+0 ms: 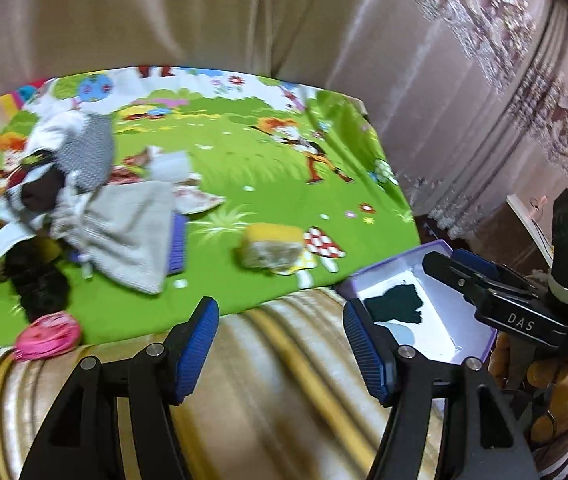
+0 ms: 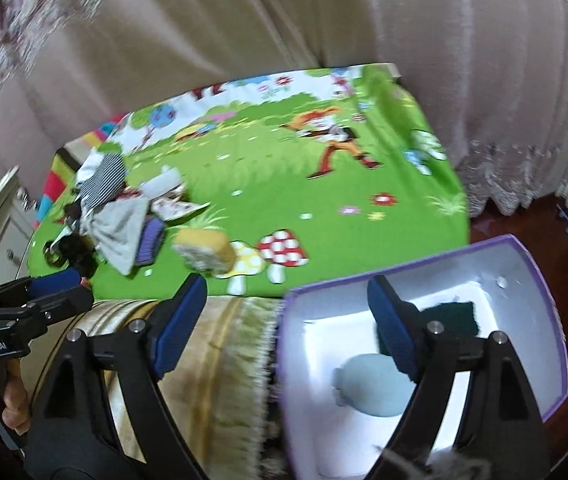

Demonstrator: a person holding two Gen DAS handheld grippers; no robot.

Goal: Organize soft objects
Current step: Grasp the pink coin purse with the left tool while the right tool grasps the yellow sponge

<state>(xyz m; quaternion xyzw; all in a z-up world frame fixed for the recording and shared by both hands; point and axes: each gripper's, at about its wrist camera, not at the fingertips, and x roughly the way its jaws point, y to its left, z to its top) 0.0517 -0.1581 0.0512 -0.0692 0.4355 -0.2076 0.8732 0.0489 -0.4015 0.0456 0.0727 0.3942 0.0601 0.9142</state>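
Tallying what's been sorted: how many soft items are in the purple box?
2: a dark green cloth piece toward the purple box's far side, and a pale blue rounded pouch nearer. The right claw may hide more.

Each camera sits behind its own two fingers and looks forward and downward over the striped sofa edge (image 1: pixel 284 380) toward the green cartoon mat (image 1: pixel 243 152), quite near to its front edge. The left wrist view faces more the mat's left part with the pile of clothes (image 1: pixel 83 200), and it sees the right gripper (image 1: pixel 480 276) at its right side; the right wrist view stands over the purple box (image 2: pixel 540 272) near the mat's right front corner and sees the left gripper (image 2: pixel 55 292) at its left. Both views share the mat, the yellow sponge (image 1: pixel 271 244), the clothes pile and the box.
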